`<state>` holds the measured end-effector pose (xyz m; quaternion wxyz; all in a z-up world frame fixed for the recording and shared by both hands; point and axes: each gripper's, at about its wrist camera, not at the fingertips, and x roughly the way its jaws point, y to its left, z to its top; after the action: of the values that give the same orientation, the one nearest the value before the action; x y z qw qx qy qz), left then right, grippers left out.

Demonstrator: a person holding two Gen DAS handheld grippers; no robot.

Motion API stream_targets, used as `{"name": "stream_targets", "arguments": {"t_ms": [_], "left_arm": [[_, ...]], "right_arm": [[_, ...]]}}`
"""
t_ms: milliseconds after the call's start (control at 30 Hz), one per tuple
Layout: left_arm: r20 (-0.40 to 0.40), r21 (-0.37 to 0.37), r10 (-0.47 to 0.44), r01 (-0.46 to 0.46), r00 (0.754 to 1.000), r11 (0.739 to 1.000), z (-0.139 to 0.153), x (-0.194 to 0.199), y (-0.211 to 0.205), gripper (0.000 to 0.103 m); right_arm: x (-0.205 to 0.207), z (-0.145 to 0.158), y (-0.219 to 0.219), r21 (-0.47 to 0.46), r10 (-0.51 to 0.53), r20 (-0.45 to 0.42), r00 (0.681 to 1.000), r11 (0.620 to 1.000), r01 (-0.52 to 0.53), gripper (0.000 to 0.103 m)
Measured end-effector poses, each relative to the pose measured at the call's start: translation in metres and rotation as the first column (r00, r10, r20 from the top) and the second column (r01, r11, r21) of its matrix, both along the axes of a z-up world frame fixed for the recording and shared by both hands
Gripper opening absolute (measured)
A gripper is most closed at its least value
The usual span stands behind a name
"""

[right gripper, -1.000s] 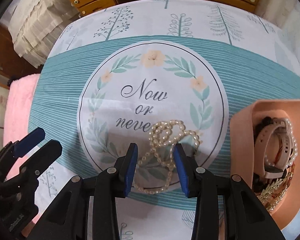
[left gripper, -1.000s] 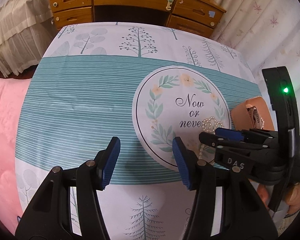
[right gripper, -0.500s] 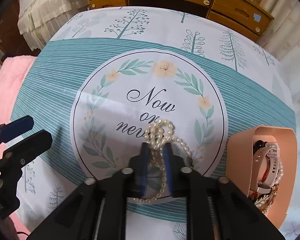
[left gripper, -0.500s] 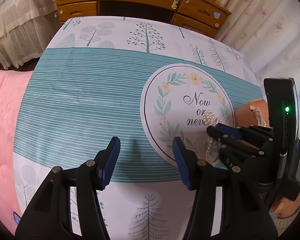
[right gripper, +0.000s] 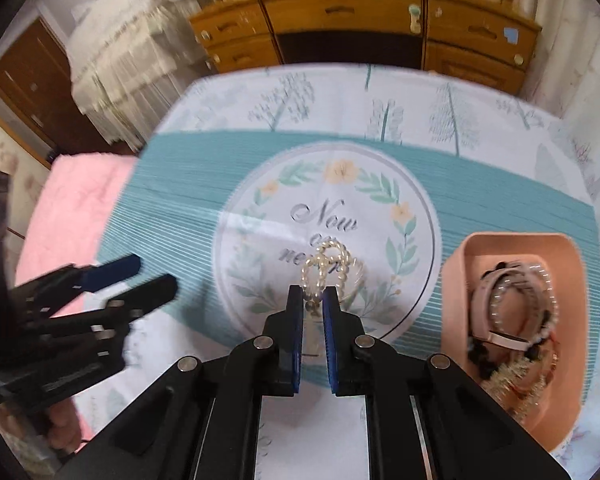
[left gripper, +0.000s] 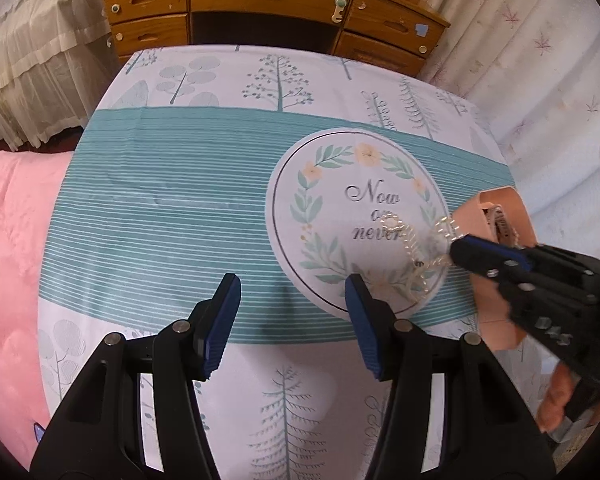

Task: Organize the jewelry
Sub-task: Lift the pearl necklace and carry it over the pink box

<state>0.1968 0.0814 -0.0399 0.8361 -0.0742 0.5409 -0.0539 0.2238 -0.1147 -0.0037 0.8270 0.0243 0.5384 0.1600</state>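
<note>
Printed tablecloth (right gripper: 172, 184) farther below now, pearl necklace (right gripper: 327, 268) newly lifted, pinched in right claw (right gripper: 313, 304); left claw (left gripper: 288, 304) spread

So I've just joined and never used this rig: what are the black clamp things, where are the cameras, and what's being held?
They are two hand-held grippers, each with a forward-looking camera. The left gripper hovers open and empty over the teal-and-white printed tablecloth. The right gripper has its blue-padded fingers shut on a white pearl bead necklace, partly lifted. Beside it sits a peach-pink tray already holding jewelry.
</note>
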Motion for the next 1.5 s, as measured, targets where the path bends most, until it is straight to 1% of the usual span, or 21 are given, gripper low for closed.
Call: {"name": "stream_targets", "arguments": {"t_ms": [200, 367, 433, 467, 567, 667, 800, 933, 1067, 1300, 1500], "left_arm": [[0.048, 0.004, -0.033, 0.033, 0.998, 0.999, 0.031, -0.015, -0.02, 0.051], [0.096, 0.008, -0.07, 0.07, 0.993, 0.998, 0.061, -0.03, -0.044, 0.051], [0.117, 0.015, -0.095, 0.094, 0.989, 0.995, 0.074, -0.036, -0.058, 0.051], [0.123, 0.02, -0.104, 0.103, 0.987, 0.995, 0.077, -0.039, -0.063, 0.051], [0.145, 0.041, -0.143, 0.139, 0.979, 0.989, 0.088, -0.047, -0.084, 0.051], [0.155, 0.052, -0.183, 0.177, 0.971, 0.983, 0.095, -0.055, -0.106, 0.051], [0.162, 0.076, -0.242, 0.232, 0.957, 0.97, 0.098, -0.06, -0.139, 0.051], [0.161, 0.095, -0.278, 0.266, 0.947, 0.959, 0.096, -0.06, -0.165, 0.051], [0.139, 0.101, -0.302, 0.29, 0.943, 0.952, 0.088, -0.054, -0.188, 0.051], [0.092, 0.108, -0.326, 0.316, 0.941, 0.943, 0.067, -0.039, -0.209, 0.051], [0.055, 0.107, -0.332, 0.325, 0.942, 0.94, 0.048, -0.028, -0.22, 0.051]], "right_arm": [[-0.032, 0.06, -0.022, 0.064, -0.014, 0.125, 0.992, 0.998, 0.006, 0.009], [-0.064, 0.111, -0.048, 0.1, -0.044, 0.241, 0.97, 0.995, 0.021, 0.009], [-0.076, 0.129, -0.06, 0.119, -0.059, 0.271, 0.961, 0.992, 0.027, 0.009], [-0.082, 0.137, -0.067, 0.129, -0.069, 0.288, 0.955, 0.991, 0.033, 0.009], [-0.1, 0.166, -0.09, 0.147, -0.113, 0.363, 0.925, 0.987, 0.062, 0.009], [-0.114, 0.187, -0.115, 0.164, -0.157, 0.412, 0.897, 0.982, 0.097, 0.009], [-0.126, 0.203, -0.149, 0.175, -0.211, 0.437, 0.874, 0.974, 0.147, 0.009], [-0.127, 0.199, -0.181, 0.169, -0.252, 0.435, 0.865, 0.966, 0.197, 0.009], [-0.117, 0.182, -0.21, 0.146, -0.282, 0.422, 0.862, 0.959, 0.242, 0.009], [-0.092, 0.131, -0.249, 0.126, -0.315, 0.35, 0.882, 0.949, 0.289, 0.009], [-0.072, 0.082, -0.26, 0.099, -0.303, 0.288, 0.909, 0.953, 0.286, 0.009]]}}
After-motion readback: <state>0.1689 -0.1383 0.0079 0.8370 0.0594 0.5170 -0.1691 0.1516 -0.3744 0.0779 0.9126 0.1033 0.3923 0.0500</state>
